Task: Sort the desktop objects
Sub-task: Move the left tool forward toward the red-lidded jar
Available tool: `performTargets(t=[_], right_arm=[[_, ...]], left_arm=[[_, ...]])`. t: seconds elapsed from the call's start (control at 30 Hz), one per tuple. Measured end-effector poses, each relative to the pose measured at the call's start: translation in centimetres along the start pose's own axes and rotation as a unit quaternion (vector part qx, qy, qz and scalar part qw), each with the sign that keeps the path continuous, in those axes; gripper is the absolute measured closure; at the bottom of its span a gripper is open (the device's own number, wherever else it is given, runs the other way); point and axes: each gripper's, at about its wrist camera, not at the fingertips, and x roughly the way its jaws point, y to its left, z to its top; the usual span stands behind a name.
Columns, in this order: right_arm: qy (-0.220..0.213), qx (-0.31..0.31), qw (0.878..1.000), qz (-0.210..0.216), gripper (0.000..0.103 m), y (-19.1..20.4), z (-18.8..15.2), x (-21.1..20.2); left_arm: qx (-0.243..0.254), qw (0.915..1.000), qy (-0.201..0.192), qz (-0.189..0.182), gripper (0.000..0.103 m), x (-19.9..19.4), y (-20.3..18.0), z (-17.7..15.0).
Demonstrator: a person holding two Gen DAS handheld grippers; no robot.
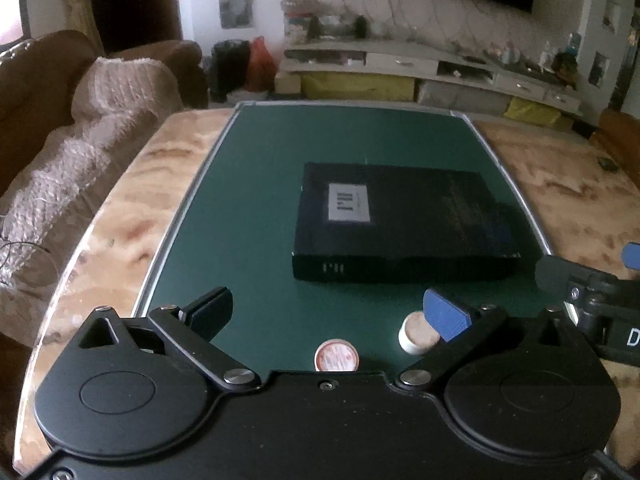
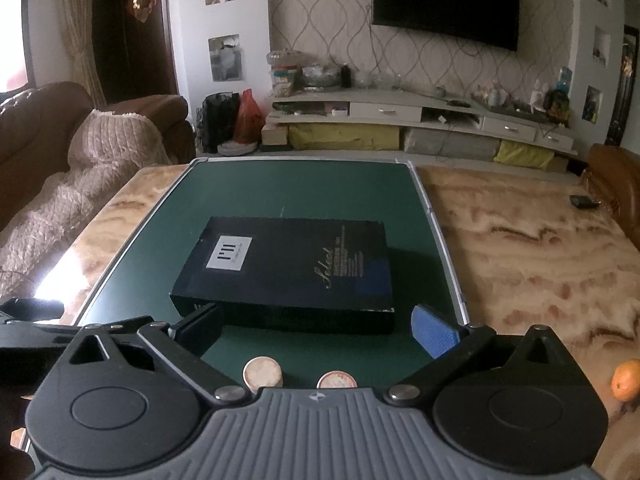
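A black flat box (image 1: 400, 224) with a white label lies on the green mat (image 1: 256, 216); it also shows in the right wrist view (image 2: 288, 272). Two small round jars stand near the mat's front edge: a red-lidded one (image 1: 336, 355) and a white one (image 1: 416, 332), seen as two tan-topped jars (image 2: 262, 373) (image 2: 336, 381) in the right wrist view. My left gripper (image 1: 328, 312) is open and empty above the jars. My right gripper (image 2: 316, 328) is open and empty, just short of the box.
The mat (image 2: 304, 196) lies on a marble-patterned table (image 2: 540, 248). An orange (image 2: 626, 380) sits at the table's right edge, a dark remote (image 2: 584, 201) at the far right. A sofa (image 1: 60, 152) stands to the left.
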Motion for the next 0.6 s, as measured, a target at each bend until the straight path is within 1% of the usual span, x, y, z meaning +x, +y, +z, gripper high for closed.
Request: performTargets(t=[0.13, 0.23, 0.4, 0.53, 0.6], right_arm=[[-0.008, 0.002, 1.000, -0.003, 0.000, -0.2, -1.3, -0.1], [0.015, 0.029, 0.999, 0.008, 0.000, -1.0, -2.7, 1.3], [0.042, 0.010, 0.999, -0.012, 0.000, -0.8, -4.1, 3.6], [0.076, 0.009, 0.997, -0.003, 0.000, -0.1, -5.2, 5.4], [0.087, 0.002, 0.996, 0.002, 0.000, 0.5, -5.4, 5.7]], left_arm=[[-0.009, 0.9998, 0.016, -0.009, 0.000, 0.0, 0.5, -1.0], [-0.018, 0.9994, 0.030, -0.008, 0.000, 0.2, 1.1, -2.0], [-0.013, 0.9987, 0.049, -0.004, 0.000, 1.1, 1.4, -2.9], [0.002, 0.9979, 0.065, 0.007, 0.000, 1.8, 1.2, -4.1], [-0.002, 0.9977, 0.068, 0.003, 0.000, 2.3, 1.4, -4.1]])
